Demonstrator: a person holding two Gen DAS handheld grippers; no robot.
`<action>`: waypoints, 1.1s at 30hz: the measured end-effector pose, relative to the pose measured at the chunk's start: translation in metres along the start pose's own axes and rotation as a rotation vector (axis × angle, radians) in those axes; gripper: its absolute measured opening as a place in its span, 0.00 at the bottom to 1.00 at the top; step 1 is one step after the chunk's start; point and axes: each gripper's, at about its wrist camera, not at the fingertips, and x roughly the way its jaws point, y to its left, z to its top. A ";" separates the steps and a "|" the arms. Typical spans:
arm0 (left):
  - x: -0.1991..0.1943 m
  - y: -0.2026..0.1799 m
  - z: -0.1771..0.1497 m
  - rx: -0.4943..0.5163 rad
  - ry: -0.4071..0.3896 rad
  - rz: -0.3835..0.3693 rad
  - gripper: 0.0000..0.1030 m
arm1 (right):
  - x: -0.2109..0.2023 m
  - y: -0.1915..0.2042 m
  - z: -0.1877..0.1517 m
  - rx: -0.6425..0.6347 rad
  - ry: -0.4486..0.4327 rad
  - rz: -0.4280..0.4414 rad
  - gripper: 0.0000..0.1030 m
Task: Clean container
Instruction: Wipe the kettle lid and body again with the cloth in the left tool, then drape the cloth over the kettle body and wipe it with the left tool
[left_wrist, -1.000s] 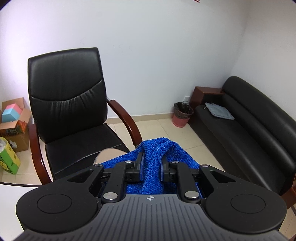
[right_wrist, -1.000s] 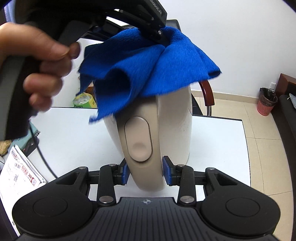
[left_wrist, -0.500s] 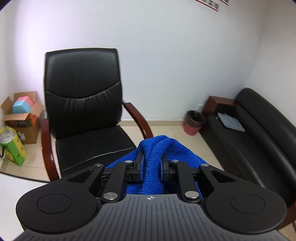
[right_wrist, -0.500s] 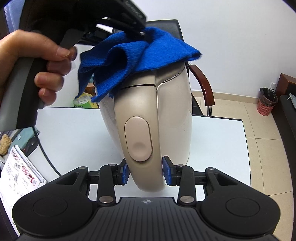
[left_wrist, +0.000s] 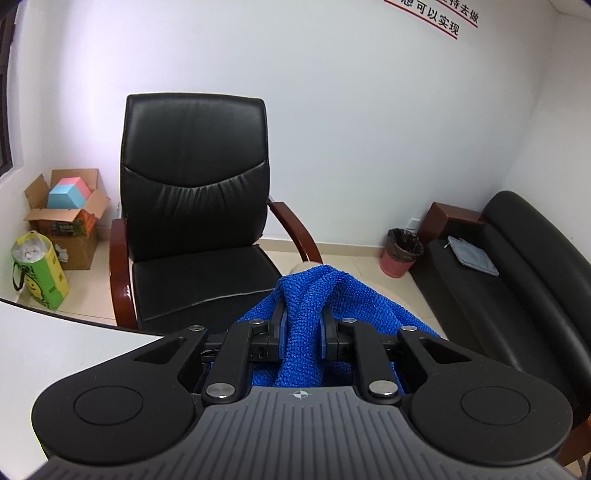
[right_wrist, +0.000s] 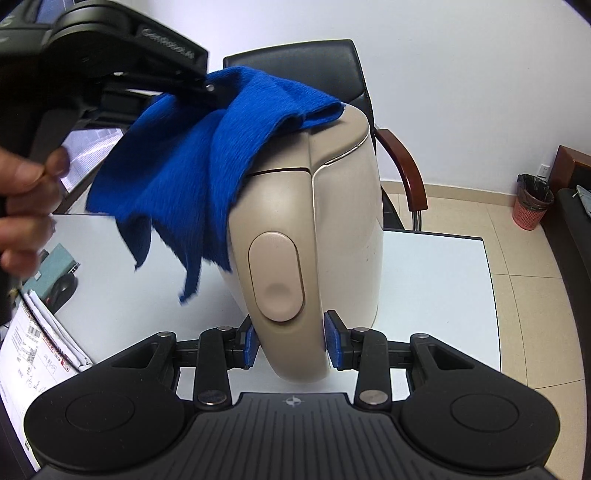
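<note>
In the right wrist view, the right gripper (right_wrist: 290, 341) sits low in the frame with its blue pads pressed against both sides of a beige kettle (right_wrist: 306, 221) — the jaws are closed on the lower end of its handle, and nothing else is between them. The kettle stands upright in the middle of the frame on a white table (right_wrist: 436, 280), its oval button facing the camera.

The left gripper (right_wrist: 207, 88) comes in from the upper left of that frame, held by a hand (right_wrist: 26, 206) at the left edge. Its jaws are nearly closed and pinch a blue cloth (right_wrist: 192, 166), which lies over the top of the kettle and hangs down its left side; the loose corners dangle above the table.

In the left wrist view, the same cloth (left_wrist: 303, 325) is bunched between the two pads in the lower middle of the frame, and a small beige patch of the kettle shows just above the fold.

Behind it stands a black chair (left_wrist: 192, 206) with dark red armrests. A black sofa (left_wrist: 517, 266) fills the right side, a pink bin (left_wrist: 400, 253) stands in front of it, and an open cardboard box (left_wrist: 66, 225) sits at the left by the wall — papers (right_wrist: 33, 343) lie on the table's lower left edge in the right wrist view.
</note>
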 end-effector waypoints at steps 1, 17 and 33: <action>-0.002 -0.001 -0.001 0.000 0.002 -0.001 0.17 | 0.001 0.000 -0.001 0.001 0.000 0.000 0.37; -0.025 -0.024 -0.021 -0.016 0.046 -0.089 0.17 | -0.003 0.004 -0.002 0.002 0.002 -0.001 0.37; -0.014 -0.059 -0.019 0.070 0.085 -0.186 0.17 | 0.004 -0.008 0.002 0.006 0.002 0.006 0.37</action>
